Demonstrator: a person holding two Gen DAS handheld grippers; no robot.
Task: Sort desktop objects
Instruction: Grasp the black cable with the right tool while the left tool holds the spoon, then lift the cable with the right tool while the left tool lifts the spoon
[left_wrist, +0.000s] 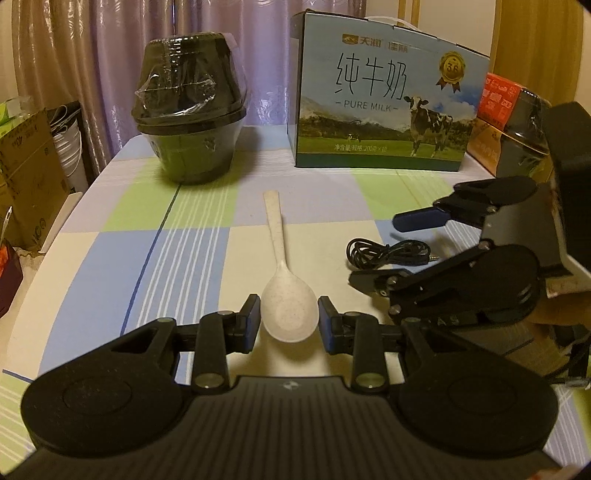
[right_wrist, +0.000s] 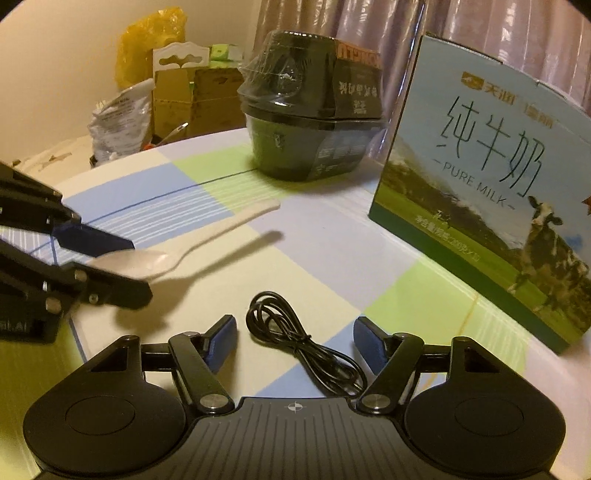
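Jaws closed on the bowl of a pale speckled spoon (left_wrist: 290, 306), the left gripper (left_wrist: 290, 321) carries it with the handle pointing away toward the far end of the table (left_wrist: 110, 258); a shadow under the spoon in the right wrist view suggests it is lifted clear of the checked cloth. The right gripper (right_wrist: 293, 345) hangs with jaws wide, straddling a coiled black cable (right_wrist: 295, 343) that lies flat on the table, apparently lined up so the blue pads can close across the bundle.

At the back stands the largest item, a pure-milk carton box (left_wrist: 384, 99), upright with its printed face toward the cameras. Beside it, well apart to the left, sits a black lidded container wrapped in clear film (left_wrist: 190, 110); it looks like two bowls stacked rim to rim. An orange-topped package (left_wrist: 509, 122) is partly hidden behind the right gripper.

The sort appears under way: spoon in hand, cable next. Gripping the spoon by its broad bowl gives the pads a wide seat. The loose cable loops may slip or trail when lifted.
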